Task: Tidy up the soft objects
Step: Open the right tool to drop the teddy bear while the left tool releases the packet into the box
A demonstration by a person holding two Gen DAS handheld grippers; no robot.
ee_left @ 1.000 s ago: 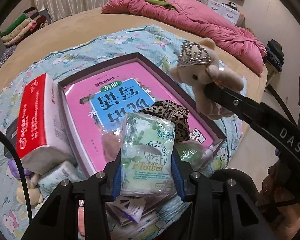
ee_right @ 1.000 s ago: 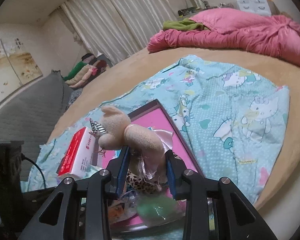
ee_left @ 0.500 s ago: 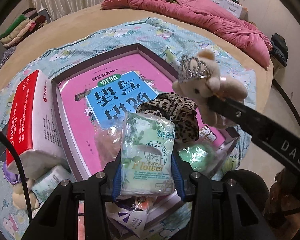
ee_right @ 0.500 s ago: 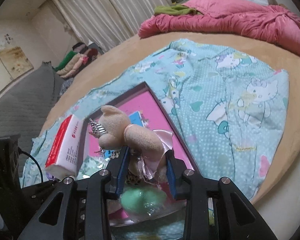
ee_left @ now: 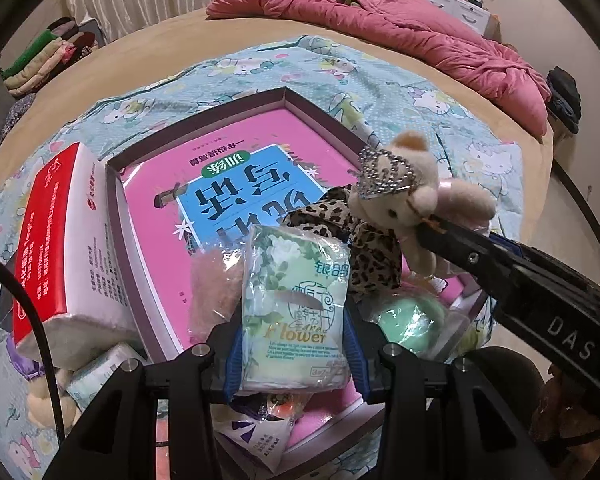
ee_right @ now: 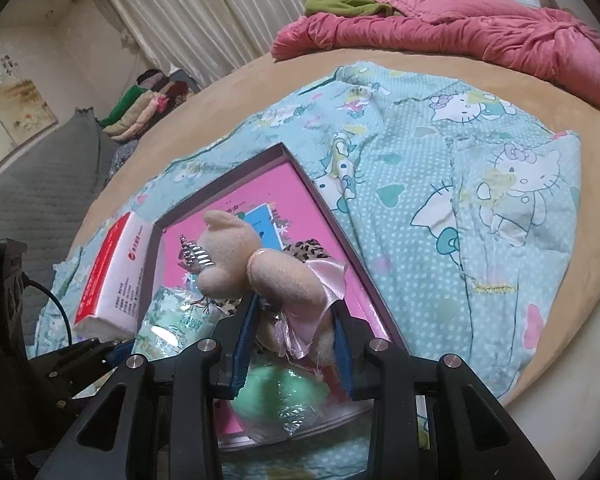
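**Operator A:** Through the left wrist camera, report the tong state.

**Operator B:** Left gripper (ee_left: 294, 350): jaws clamped on the tissue pack (ee_left: 296, 304), a green packet printed "Flower", held upright above the near end of the box (ee_left: 116, 216). The box has a dark rim and a pink book as its floor. Inside it: a leopard-print fabric item (ee_left: 354, 236) just behind the pack, and a green bagged item (ee_left: 410, 314) to the right. The right gripper (ee_left: 424, 232) enters from the right with the teddy bear (ee_left: 396, 196), crowned, held above the box's right side. A red-and-white tissue block (ee_left: 56, 240) leans against the outside of the box's left wall.

**Operator A:** And the right wrist camera?

**Operator B:** Right gripper (ee_right: 294, 344): jaws closed on the teddy bear (ee_right: 260, 268) at its pink-skirted body, head pointing left. The box (ee_right: 340, 232) lies below it on the Hello Kitty blanket (ee_right: 460, 200). The green bagged item (ee_right: 278, 398) sits directly beneath the jaws. The left gripper (ee_right: 120, 354) and its tissue pack (ee_right: 172, 320) appear at lower left.
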